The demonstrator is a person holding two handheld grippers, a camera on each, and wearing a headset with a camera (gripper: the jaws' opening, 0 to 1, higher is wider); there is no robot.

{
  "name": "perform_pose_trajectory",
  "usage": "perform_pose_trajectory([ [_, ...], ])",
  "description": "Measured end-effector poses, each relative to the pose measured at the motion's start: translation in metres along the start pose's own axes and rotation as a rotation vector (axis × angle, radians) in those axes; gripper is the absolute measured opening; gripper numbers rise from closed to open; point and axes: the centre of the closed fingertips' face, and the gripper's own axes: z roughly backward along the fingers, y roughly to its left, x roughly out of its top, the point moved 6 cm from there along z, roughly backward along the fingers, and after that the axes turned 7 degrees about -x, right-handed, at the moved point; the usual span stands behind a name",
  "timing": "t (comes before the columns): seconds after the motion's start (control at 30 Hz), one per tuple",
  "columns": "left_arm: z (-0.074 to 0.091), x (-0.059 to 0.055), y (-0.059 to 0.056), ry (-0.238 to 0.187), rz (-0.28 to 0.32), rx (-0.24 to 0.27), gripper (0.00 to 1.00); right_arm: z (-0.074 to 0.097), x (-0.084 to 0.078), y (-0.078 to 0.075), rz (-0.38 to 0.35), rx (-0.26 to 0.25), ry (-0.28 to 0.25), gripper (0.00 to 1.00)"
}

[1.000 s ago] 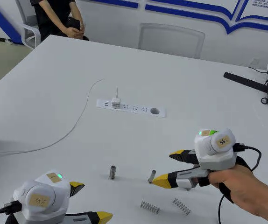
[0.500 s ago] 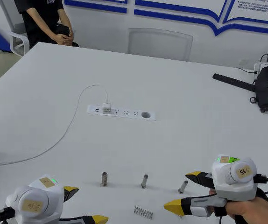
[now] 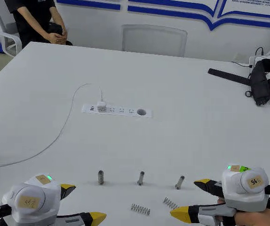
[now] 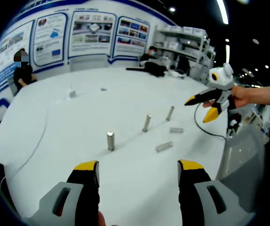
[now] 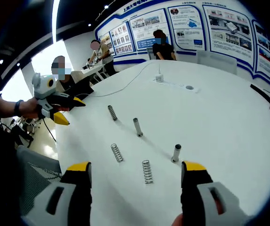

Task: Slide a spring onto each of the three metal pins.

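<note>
I'm holding both grippers low in the head view, my left gripper [image 3: 84, 203] at the lower left and my right gripper [image 3: 189, 197] at the lower right. Both have their jaws spread wide and are gripping nothing. Just above them three pins are standing in a row. The left pin [image 3: 100, 177] is wearing coils already, while the middle pin [image 3: 140, 178] and the right pin [image 3: 179, 182] are looking bare. Two loose ones are lying flat below the row, the left spring [image 3: 140, 209] and the right spring [image 3: 170, 203], the latter near my right jaws. So I'm reckoning one pin is done and I'm at the pick-up for the second. Next I'm needing to lower the right jaws around the right spring, pinch it lightly, then line it up over a bare pin.
</note>
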Motion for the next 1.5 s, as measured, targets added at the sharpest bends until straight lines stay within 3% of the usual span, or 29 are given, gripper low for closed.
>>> perform_pose_trajectory([
  [0.83, -0.005, 0.002, -0.004, 0.021, -0.012, -0.009, 0.7, 0.004, -0.019, 0.004, -0.072, -0.004, -0.015, 0.8],
  [1.27, -0.018, 0.009, -0.013, 0.058, -0.07, -0.051, 0.7, 0.01, -0.025, 0.006, -0.082, 0.0, -0.018, 0.8],
  [1.5, -0.033, 0.01, -0.021, 0.112, -0.133, -0.101, 0.7, 0.015, -0.027, 0.005, -0.086, -0.001, -0.022, 0.81],
])
